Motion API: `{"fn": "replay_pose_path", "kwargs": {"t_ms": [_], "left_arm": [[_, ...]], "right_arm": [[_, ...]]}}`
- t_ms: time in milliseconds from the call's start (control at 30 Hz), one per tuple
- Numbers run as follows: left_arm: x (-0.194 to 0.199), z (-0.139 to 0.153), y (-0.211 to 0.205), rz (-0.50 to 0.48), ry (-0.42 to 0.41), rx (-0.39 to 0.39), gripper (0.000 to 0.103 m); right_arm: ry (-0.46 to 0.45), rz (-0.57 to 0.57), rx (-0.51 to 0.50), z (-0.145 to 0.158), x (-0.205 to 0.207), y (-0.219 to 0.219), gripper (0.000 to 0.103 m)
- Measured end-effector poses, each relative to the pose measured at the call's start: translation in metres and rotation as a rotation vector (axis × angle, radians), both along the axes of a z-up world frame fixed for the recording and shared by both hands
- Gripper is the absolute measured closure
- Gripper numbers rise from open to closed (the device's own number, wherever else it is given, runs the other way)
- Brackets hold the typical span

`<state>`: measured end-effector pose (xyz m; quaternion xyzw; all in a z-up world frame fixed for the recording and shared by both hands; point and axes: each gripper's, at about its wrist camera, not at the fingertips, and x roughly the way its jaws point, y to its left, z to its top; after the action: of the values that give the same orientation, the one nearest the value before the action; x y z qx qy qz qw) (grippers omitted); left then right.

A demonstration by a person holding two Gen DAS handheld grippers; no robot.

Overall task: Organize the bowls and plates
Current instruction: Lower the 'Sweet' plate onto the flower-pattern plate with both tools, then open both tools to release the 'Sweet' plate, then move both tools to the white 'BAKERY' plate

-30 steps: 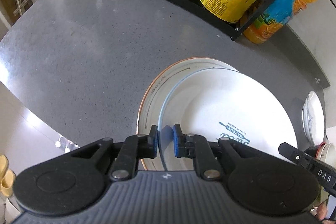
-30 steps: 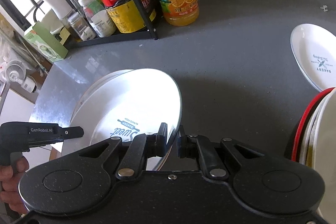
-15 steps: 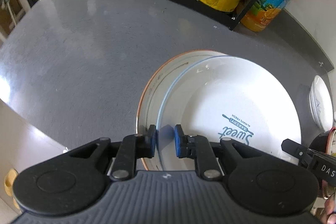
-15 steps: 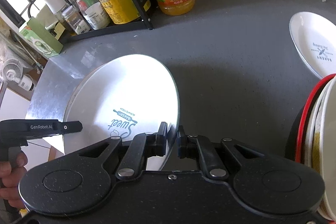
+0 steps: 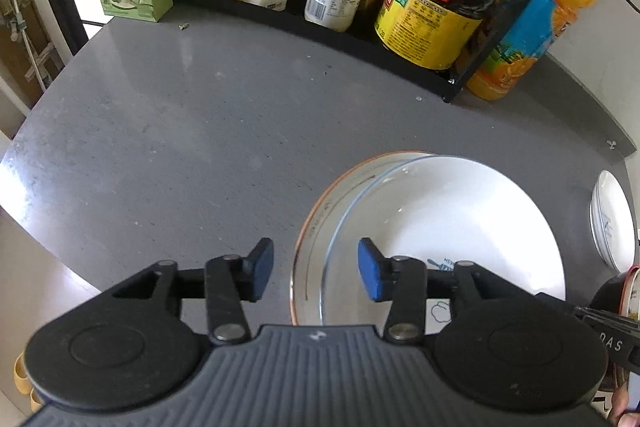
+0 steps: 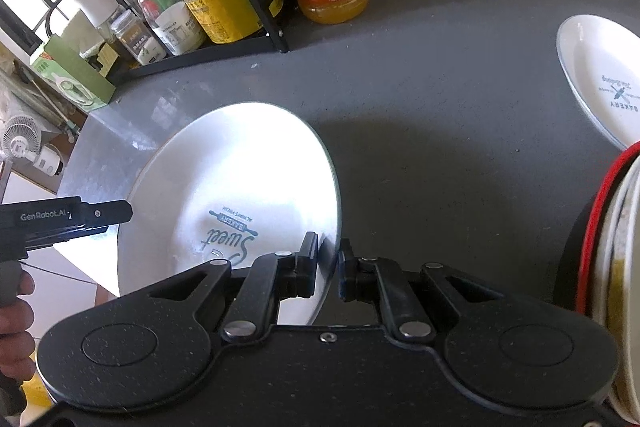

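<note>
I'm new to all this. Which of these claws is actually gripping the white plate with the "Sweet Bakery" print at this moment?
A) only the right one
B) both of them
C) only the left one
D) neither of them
A. The right gripper is pinched shut on the rim of the white "Sweet Bakery" plate, while the left gripper is spread open, its blue pads clear of the rims.

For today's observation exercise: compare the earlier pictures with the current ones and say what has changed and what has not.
The left gripper has opened, letting go of the plates' rims. The right gripper stays shut on the white plate, holding it tilted over the orange-rimmed plate. The bottles and the side plate have not moved.
</note>
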<state>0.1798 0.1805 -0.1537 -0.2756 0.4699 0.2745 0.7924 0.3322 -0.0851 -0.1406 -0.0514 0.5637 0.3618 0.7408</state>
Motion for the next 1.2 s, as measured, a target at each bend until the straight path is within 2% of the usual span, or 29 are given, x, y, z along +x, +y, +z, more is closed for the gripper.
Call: {"fn": "replay_pose_path", "kwargs": {"t_ms": [267,600,667,800,867,933,1067,1200], "left_arm": [[-0.003,-0.014,0.011,0.014,0.027,-0.017,0.056],[-0.002,-0.015,0.014,0.014,0.025,-0.014,0.053],[0.000,-0.011,0.013,0.006,0.023,-0.001,0.053],[0.006,-0.001,0.011,0.002,0.013,0.010,0.053],[0.012,0.005,0.008,0.002,0.014,0.020,0.050],[0.017,0.013,0.004,0.000,0.001,0.031,0.047],[0.029,0.029,-0.008,-0.025,-0.017,0.048,0.046],[0.044,0.045,-0.029,-0.070,-0.032,0.064,0.046]], "right_arm": [[0.004,0.018,-0.028,-0.008,-0.002,0.012,0.090],[-0.002,0.025,-0.055,-0.011,0.000,0.021,0.087],[-0.007,0.010,-0.039,-0.008,0.001,0.019,0.083],[0.001,-0.016,0.020,0.008,0.005,0.009,0.082],[0.000,-0.030,0.040,0.015,0.007,0.003,0.081],[-0.004,-0.048,0.063,0.024,0.009,-0.005,0.078],[-0.040,-0.075,0.111,0.045,0.011,-0.026,0.061],[-0.069,-0.117,0.157,0.062,0.018,-0.050,0.052]]}}
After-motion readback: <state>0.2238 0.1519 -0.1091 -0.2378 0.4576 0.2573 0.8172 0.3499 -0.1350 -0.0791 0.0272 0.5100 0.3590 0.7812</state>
